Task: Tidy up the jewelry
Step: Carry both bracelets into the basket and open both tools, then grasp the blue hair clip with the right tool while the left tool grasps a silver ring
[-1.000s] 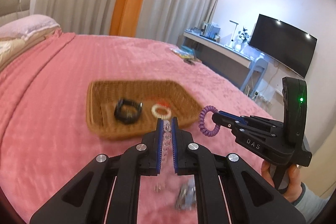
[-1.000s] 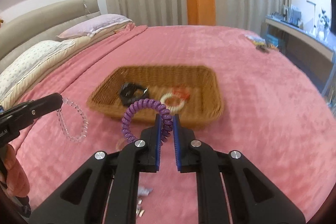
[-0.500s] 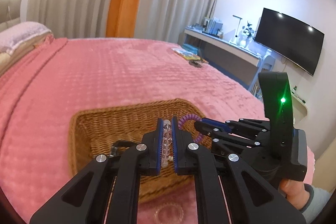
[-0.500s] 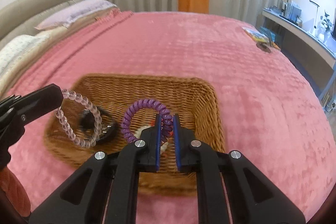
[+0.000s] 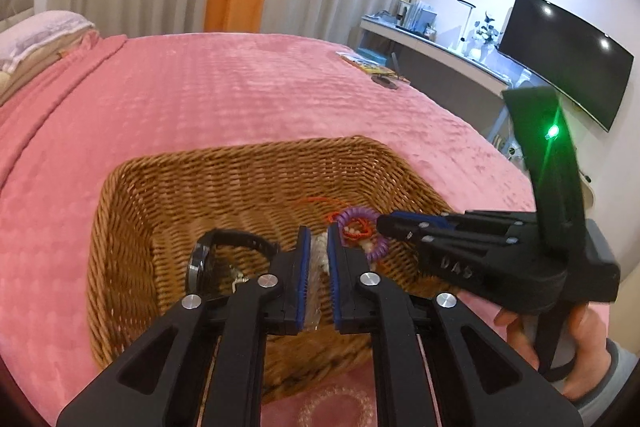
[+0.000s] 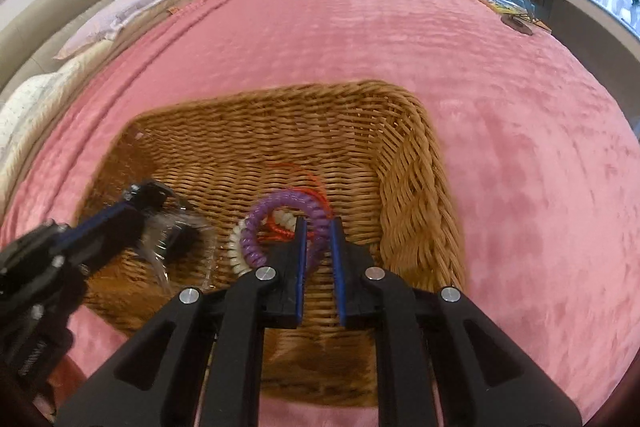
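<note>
Left view: my left gripper (image 5: pixel 317 247), low centre, is parted around the clear bead bracelet (image 5: pixel 320 259) over the wicker basket (image 5: pixel 240 163); another bracelet (image 5: pixel 336 405) waits outside, bottom edge.

Right view: my right gripper (image 6: pixel 319 239) stands open, purple coil band (image 6: pixel 280 227) dropped in the basket, centre.

The basket (image 6: pixel 416 187) is showing rough woven wicker, tan and matt. The blanket (image 5: pixel 224 95) is looking like soft, plush pink cloth with a quilted dimple pattern. Each tool (image 5: pixel 317 259) (image 6: pixel 318 247) is showing matt black plastic with shiny metal screws and blue ribbed pads (image 6: pixel 301 267). The purple coil (image 6: pixel 256 227) is looking like smooth, glossy plastic.
</note>
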Motion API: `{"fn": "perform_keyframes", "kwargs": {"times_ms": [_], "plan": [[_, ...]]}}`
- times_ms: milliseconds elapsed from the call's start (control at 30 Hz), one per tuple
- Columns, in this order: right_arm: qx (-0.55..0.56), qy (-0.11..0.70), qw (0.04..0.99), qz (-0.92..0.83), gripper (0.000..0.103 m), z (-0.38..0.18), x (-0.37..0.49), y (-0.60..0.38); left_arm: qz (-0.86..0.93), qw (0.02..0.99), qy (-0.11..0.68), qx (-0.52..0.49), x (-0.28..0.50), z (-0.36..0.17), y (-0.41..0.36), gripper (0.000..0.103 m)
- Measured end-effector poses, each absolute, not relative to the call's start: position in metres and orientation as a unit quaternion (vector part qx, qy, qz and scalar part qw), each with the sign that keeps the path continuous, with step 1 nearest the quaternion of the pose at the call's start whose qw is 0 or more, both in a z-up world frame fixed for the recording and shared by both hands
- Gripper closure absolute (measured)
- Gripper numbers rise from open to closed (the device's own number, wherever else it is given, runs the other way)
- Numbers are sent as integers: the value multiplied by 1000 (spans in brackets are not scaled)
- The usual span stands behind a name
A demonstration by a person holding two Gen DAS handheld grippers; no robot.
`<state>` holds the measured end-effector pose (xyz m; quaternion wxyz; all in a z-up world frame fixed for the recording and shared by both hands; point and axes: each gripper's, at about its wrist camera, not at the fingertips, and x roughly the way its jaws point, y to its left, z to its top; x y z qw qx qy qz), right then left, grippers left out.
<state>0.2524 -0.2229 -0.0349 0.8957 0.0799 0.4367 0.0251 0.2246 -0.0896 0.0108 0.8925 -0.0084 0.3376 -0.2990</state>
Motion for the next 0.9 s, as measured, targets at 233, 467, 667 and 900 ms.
{"fn": "perform_keyframes", "kwargs": {"times_ms": [233,467,667,900], "plan": [[94,412,906,35,63,-5,210,-226,-303,902,307,-20,176,45,-62,68],[103,400,908,74,63,18,136,-212,-311,910,270,-48,100,79,-23,61],[101,412,899,112,63,3,73,-180,-303,911,272,-66,41,65,1,61],[150,439,877,125,63,-32,39,-155,-295,903,298,-89,18,21,15,58]]}}
